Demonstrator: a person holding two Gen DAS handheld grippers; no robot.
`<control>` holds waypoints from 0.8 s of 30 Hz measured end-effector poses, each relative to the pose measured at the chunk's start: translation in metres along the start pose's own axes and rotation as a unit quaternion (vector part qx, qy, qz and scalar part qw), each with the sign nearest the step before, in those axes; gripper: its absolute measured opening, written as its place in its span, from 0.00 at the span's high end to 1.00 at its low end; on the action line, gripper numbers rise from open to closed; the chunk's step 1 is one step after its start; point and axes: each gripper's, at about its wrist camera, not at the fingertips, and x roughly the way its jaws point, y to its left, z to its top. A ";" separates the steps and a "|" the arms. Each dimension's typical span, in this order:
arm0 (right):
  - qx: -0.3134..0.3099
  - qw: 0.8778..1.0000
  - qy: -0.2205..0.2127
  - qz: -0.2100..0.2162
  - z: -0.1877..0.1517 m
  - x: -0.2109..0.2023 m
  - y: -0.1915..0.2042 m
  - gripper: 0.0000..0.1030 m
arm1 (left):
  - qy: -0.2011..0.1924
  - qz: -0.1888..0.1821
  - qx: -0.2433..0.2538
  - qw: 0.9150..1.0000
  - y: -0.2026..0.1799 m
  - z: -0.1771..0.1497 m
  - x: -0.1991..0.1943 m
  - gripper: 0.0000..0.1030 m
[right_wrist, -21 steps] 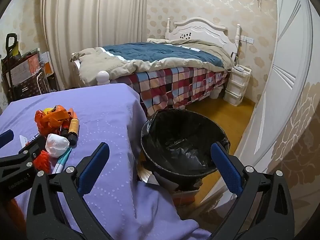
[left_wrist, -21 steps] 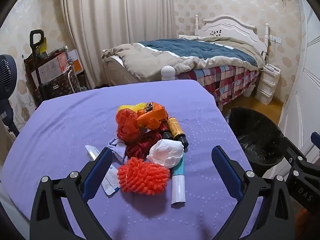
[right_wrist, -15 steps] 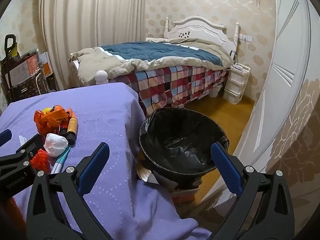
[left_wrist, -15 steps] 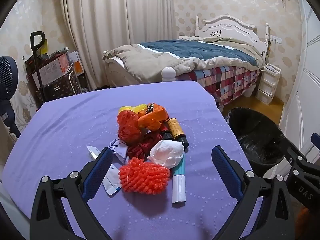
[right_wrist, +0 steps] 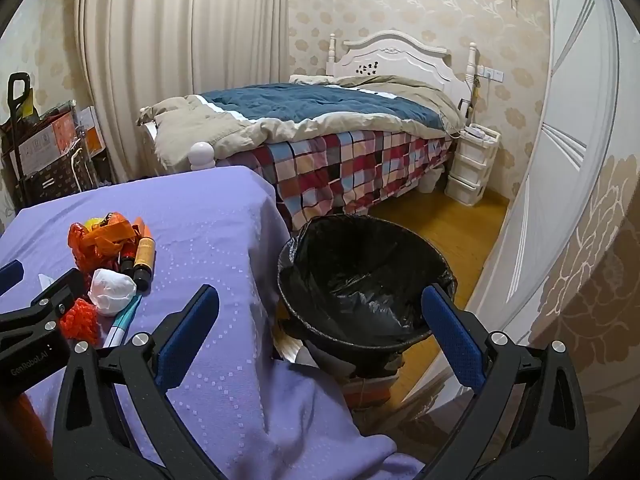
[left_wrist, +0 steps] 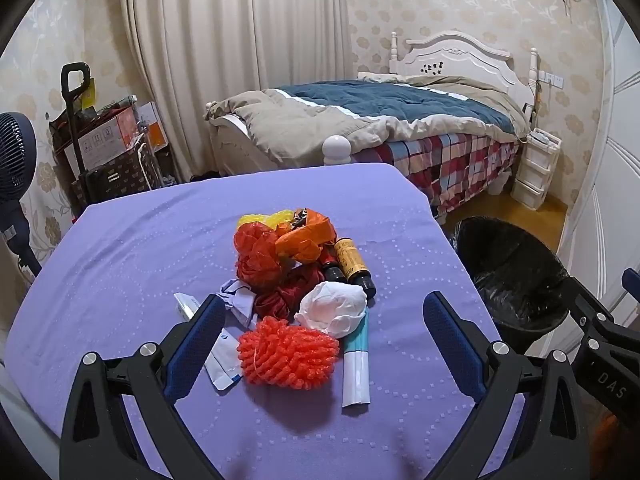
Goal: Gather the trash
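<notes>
A heap of trash lies on the purple-covered table [left_wrist: 120, 248]: an orange-red foam net [left_wrist: 288, 354] nearest me, a white crumpled wad [left_wrist: 332, 310], a white and teal tube [left_wrist: 356, 364], two small brown bottles [left_wrist: 350, 266], orange and red plastic bags [left_wrist: 288, 244] and paper packets [left_wrist: 224, 356]. My left gripper [left_wrist: 324, 336] is open and empty, hovering just before the foam net. My right gripper [right_wrist: 320, 320] is open and empty, above the table's right edge, facing the black-lined trash bin [right_wrist: 364, 280] on the floor. The heap also shows in the right wrist view [right_wrist: 112, 264].
The bin [left_wrist: 516, 276] stands by the table's right corner, next to a white door [right_wrist: 580, 160]. A bed [left_wrist: 380, 120] with a plaid cover stands behind the table. A fan [left_wrist: 12, 160] and stacked boxes [left_wrist: 108, 148] stand at the left.
Both grippers have shifted only slightly; the view has drifted a little. Nothing was taken hold of or let go.
</notes>
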 end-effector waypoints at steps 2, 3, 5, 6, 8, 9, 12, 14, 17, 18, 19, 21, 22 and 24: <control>0.000 1.000 0.000 0.001 0.000 0.001 0.000 0.04 | 0.000 -0.001 0.000 1.000 0.000 -0.001 0.000 0.06; 0.000 1.000 0.000 0.001 -0.001 -0.003 -0.002 0.04 | 0.000 0.000 -0.001 1.000 0.001 0.000 0.000 0.06; 0.000 1.000 0.000 0.001 -0.001 -0.003 -0.002 0.04 | 0.001 0.001 -0.002 1.000 0.004 0.002 -0.003 0.06; 0.000 1.000 0.000 0.001 -0.001 -0.002 -0.002 0.04 | 0.001 0.001 -0.002 1.000 0.004 0.002 -0.003 0.06; 0.000 1.000 0.001 0.001 -0.002 -0.002 -0.001 0.04 | 0.001 0.001 -0.002 1.000 0.004 0.002 -0.003 0.06; 0.001 1.000 0.001 0.001 -0.002 -0.002 -0.002 0.04 | 0.001 0.001 -0.002 1.000 0.004 0.002 -0.003 0.06; 0.001 1.000 0.001 0.001 -0.002 -0.002 -0.001 0.04 | 0.002 0.000 -0.001 1.000 0.004 0.002 -0.003 0.06; 0.001 1.000 0.001 0.001 -0.002 -0.001 -0.001 0.04 | 0.001 0.001 -0.002 1.000 0.004 0.002 -0.003 0.06; 0.002 1.000 0.002 0.002 -0.002 -0.001 -0.001 0.04 | 0.001 0.000 -0.002 1.000 0.005 0.001 -0.003 0.06; 0.001 1.000 0.002 0.001 -0.002 -0.001 -0.001 0.04 | 0.002 -0.001 -0.002 1.000 0.005 0.001 -0.003 0.06; 0.001 1.000 0.002 0.001 -0.002 -0.001 -0.001 0.04 | 0.002 -0.001 -0.002 1.000 0.005 0.001 -0.003 0.06; 0.002 1.000 0.002 0.001 -0.002 -0.001 -0.001 0.04 | 0.002 0.000 -0.002 1.000 0.005 0.001 -0.002 0.06; 0.002 1.000 0.003 0.002 -0.002 -0.001 -0.001 0.04 | 0.002 -0.001 -0.002 1.000 0.005 0.001 -0.003 0.06; 0.002 1.000 0.003 0.001 -0.002 -0.001 -0.001 0.04 | 0.002 0.000 -0.003 1.000 0.005 0.001 -0.003 0.06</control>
